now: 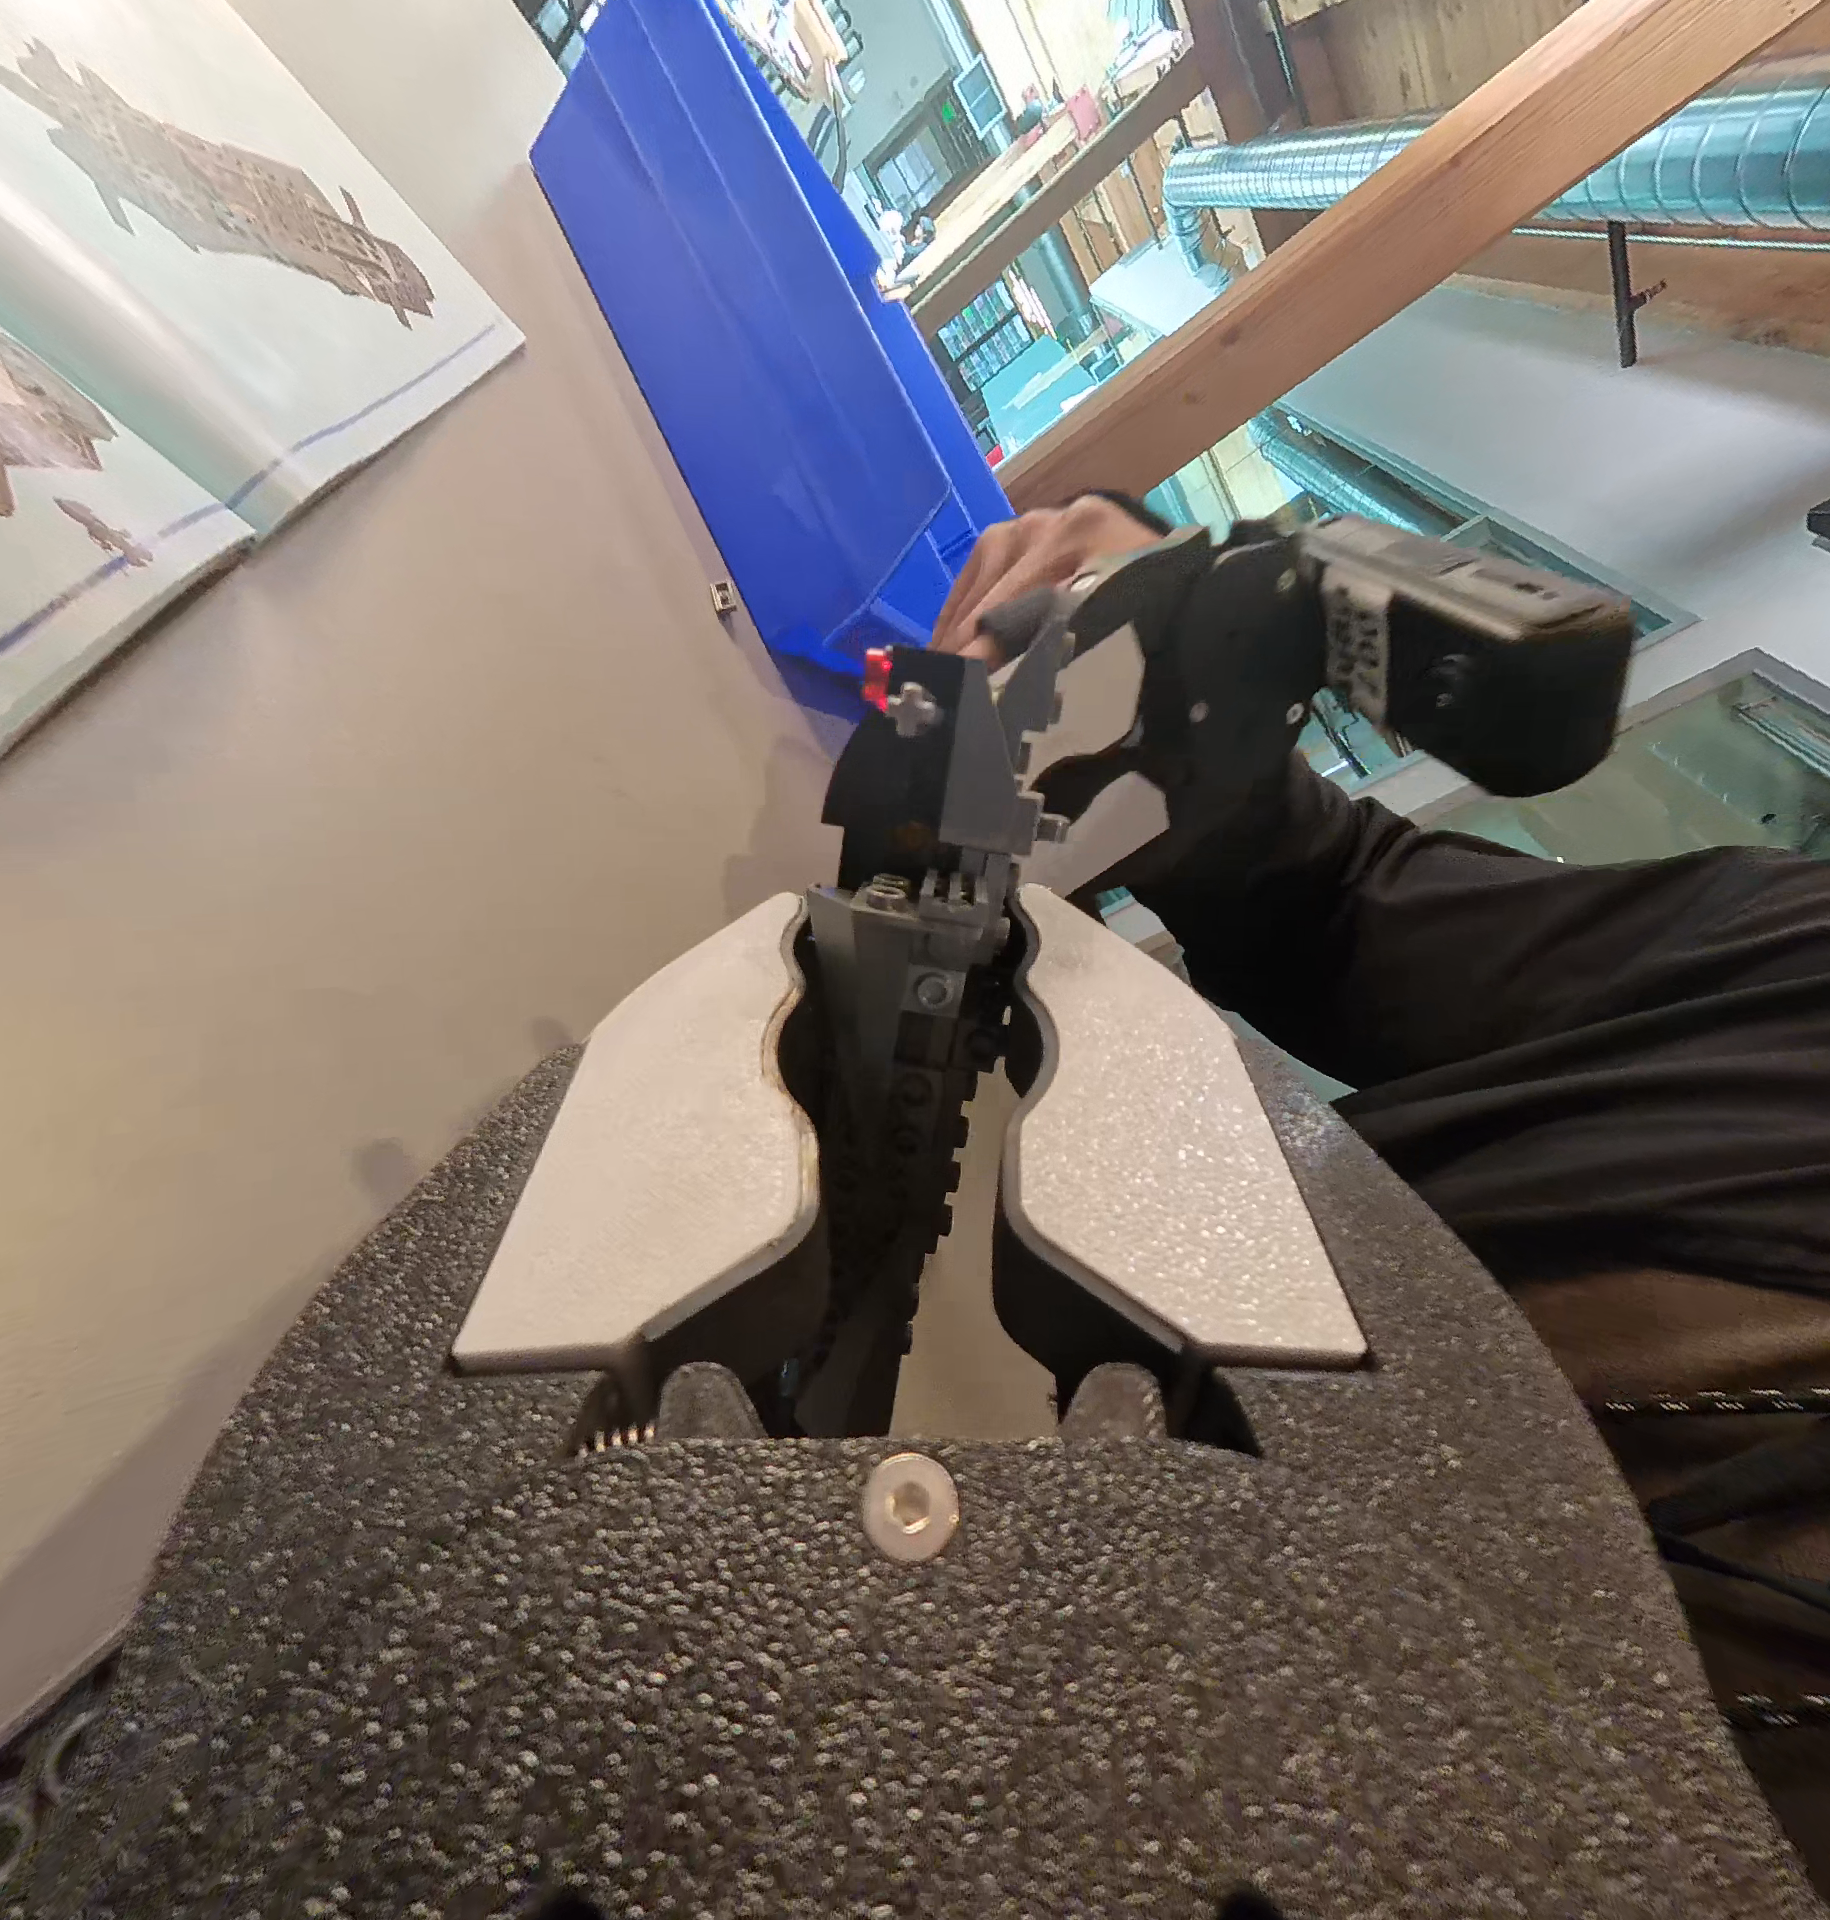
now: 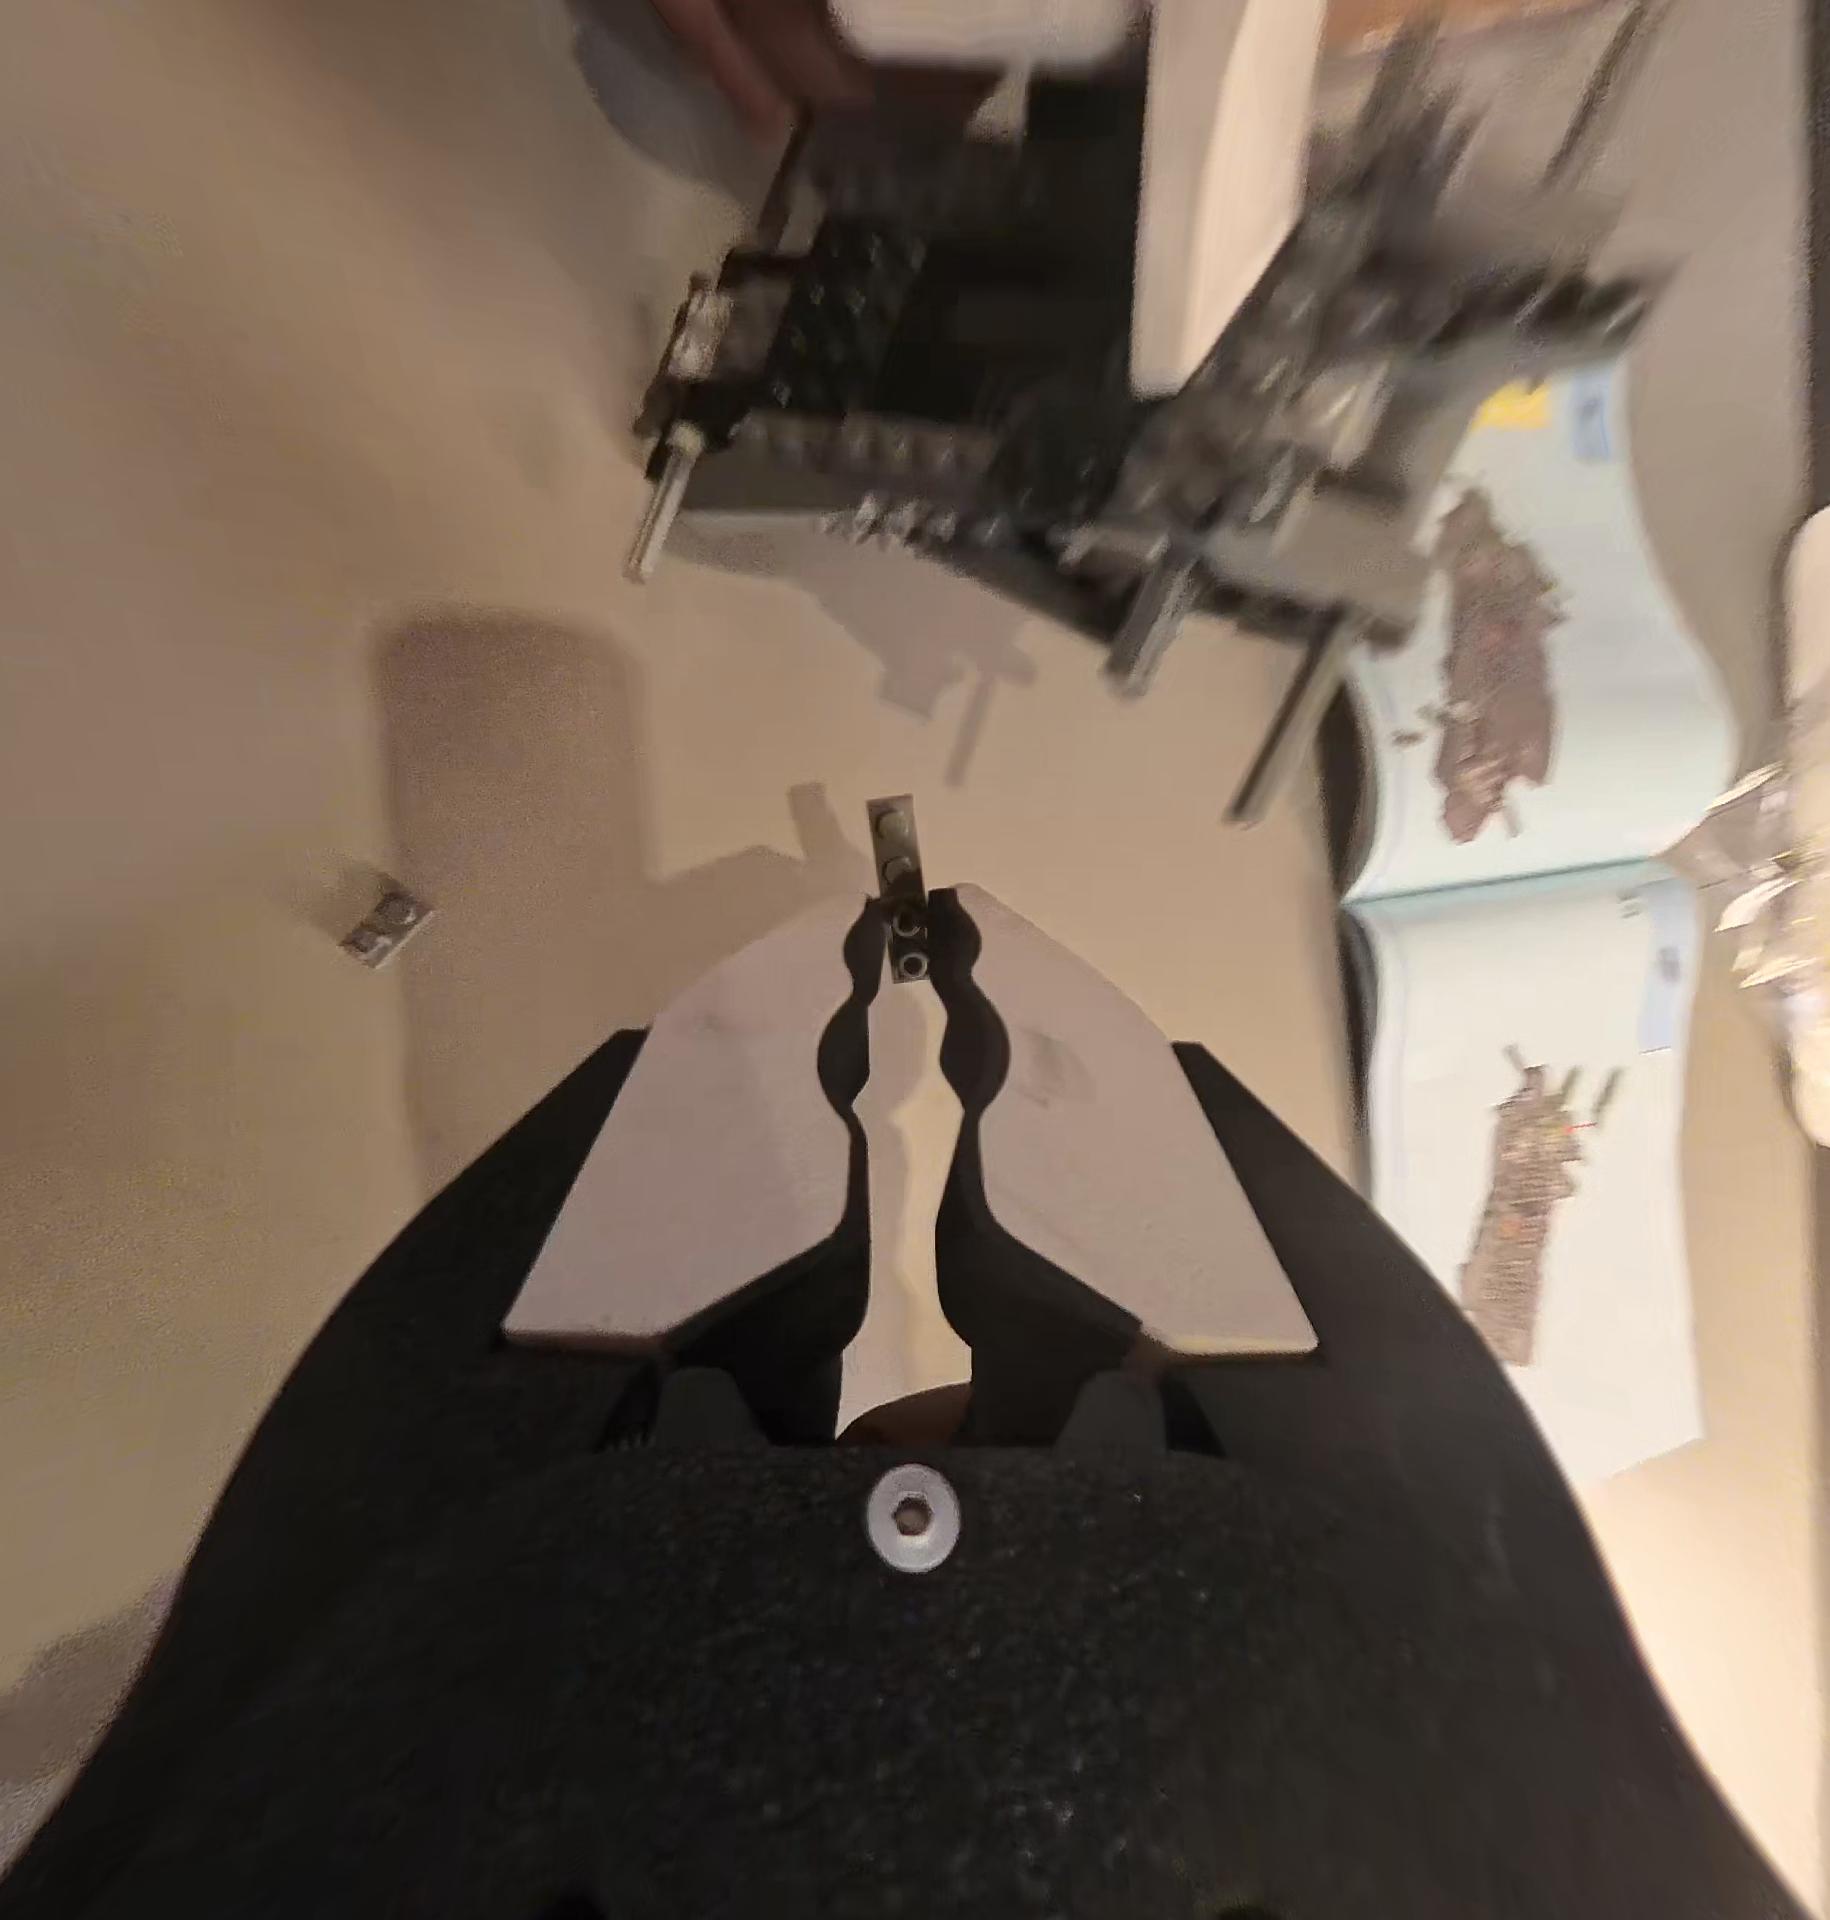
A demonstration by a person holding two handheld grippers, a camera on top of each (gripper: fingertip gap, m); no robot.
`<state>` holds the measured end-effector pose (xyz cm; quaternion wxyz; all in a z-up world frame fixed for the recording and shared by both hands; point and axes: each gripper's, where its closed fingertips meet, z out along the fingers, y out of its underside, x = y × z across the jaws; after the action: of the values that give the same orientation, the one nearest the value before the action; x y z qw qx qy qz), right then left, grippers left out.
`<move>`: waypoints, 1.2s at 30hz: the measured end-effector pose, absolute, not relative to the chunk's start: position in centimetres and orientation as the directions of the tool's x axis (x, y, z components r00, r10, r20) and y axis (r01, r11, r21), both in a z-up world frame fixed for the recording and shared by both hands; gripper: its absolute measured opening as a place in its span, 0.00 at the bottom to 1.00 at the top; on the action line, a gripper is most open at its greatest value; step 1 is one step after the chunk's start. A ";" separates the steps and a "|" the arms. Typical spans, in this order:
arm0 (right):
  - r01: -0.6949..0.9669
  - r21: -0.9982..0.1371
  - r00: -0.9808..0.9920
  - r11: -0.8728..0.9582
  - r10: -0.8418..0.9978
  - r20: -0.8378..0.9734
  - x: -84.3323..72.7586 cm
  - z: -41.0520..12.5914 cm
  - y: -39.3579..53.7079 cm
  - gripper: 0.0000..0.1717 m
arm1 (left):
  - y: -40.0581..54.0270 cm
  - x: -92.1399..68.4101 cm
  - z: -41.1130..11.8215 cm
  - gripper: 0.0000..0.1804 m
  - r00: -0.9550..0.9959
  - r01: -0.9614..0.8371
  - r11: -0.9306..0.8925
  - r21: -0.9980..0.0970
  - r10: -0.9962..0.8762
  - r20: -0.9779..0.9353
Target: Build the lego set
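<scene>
Left gripper [image 1: 916, 914] clamps a grey-and-black brick model [image 1: 932, 831] firmly, while right gripper [image 2: 906, 914] pinches a narrow grey studded plate [image 2: 898, 883] above the beige tabletop [image 2: 267, 520]; recommended: maintain both grips and keep the plate's studs aligned squarely with the model.

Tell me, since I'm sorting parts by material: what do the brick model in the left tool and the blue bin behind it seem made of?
Brick model: apparently hard moulded plastic, grey and black with one translucent red piece; its round studs and crisp edges suggest this. Blue bin: probably glossy plastic, judging by soft highlights on its smooth ribbed wall.
</scene>
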<state>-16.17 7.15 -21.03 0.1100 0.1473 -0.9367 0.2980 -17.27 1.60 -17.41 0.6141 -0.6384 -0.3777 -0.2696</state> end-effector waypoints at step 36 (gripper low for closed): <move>-0.564 -0.285 -0.787 0.775 -0.399 0.470 -18.2 -14.7 3.6 0.12 | 3.6 -16.0 -18.3 0.19 0.478 0.877 -0.002 -0.480 0.093 0.873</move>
<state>-18.22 3.60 -14.66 0.1957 0.2613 -0.9216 0.2100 -16.04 3.63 -18.25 0.5904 -0.6249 -0.3881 -0.3320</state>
